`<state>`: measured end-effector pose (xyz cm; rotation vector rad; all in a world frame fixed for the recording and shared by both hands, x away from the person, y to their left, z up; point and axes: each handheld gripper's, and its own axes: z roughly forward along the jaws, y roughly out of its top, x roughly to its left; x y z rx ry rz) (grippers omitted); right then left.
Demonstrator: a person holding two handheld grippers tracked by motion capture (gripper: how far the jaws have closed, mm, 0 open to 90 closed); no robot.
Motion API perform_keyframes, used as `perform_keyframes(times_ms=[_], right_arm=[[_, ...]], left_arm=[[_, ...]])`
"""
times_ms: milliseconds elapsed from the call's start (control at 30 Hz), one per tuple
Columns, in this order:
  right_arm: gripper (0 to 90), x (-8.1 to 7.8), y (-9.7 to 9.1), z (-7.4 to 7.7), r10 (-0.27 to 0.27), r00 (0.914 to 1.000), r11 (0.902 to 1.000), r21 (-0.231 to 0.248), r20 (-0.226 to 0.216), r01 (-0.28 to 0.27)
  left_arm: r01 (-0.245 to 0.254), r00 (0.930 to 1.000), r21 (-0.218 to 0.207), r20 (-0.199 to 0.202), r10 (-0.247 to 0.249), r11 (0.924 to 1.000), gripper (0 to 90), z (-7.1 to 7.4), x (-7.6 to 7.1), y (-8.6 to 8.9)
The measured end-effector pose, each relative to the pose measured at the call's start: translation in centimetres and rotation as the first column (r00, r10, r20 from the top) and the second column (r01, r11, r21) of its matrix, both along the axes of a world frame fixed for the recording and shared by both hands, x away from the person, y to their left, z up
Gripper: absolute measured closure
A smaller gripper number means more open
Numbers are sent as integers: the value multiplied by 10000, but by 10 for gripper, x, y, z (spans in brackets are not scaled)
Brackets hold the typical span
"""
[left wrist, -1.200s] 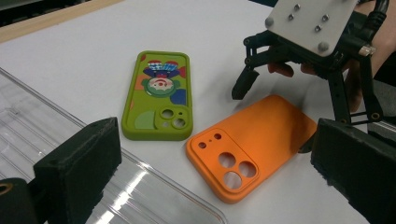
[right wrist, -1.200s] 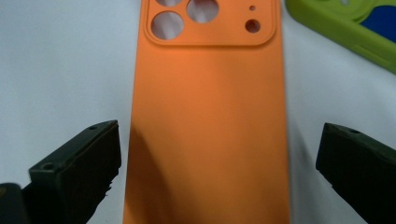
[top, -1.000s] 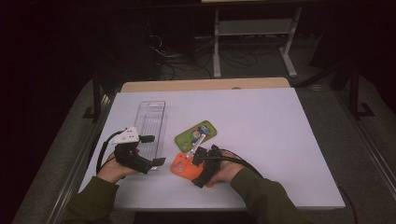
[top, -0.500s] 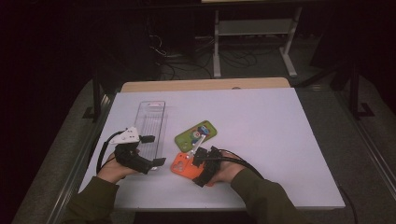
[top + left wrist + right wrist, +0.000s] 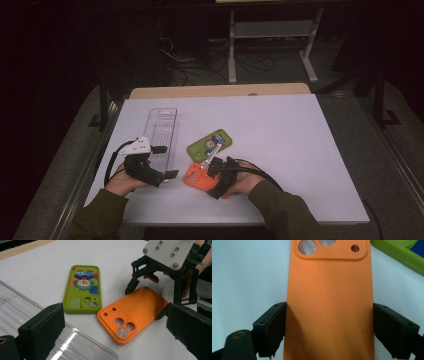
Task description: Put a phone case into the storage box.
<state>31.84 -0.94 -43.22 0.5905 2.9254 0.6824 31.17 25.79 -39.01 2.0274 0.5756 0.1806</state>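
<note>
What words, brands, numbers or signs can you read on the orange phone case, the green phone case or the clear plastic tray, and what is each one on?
None can be read.
Orange silicone phone case: plain back, camera holes, no lettering.
Green phone case: a cartoon picture in red, blue and white, with no legible words.
Clear ribbed plastic tray: no label to be made out.
White table top: unmarked.

Right gripper (image 5: 214,176) over orange phone case (image 5: 196,176), green case (image 5: 210,144) beside
</note>
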Motion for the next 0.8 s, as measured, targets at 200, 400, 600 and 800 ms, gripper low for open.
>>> perform_keyframes(times_ms=[200, 400, 600, 800], right_arm=[[153, 4, -8, 4, 64, 9999, 9999, 98, -80, -63], [153, 3, -20, 14, 150, 9999, 9986, 511, 0, -150], [153, 6, -33, 21, 239, 9997, 9980, 580, 101, -244], [153, 12, -46, 29, 499, 9986, 9968, 616, 185, -510]], left_arm=[[212, 9998, 59, 22, -212, 9998, 15, 3, 2, -3], [125, 9999, 13, 65, -125, 9999, 14, 6, 1, -6], [321, 9994, 108, 113, -323, 9994, 15, 11, 3, -11], [510, 9987, 224, 2, -510, 9984, 15, 16, 9, -17]])
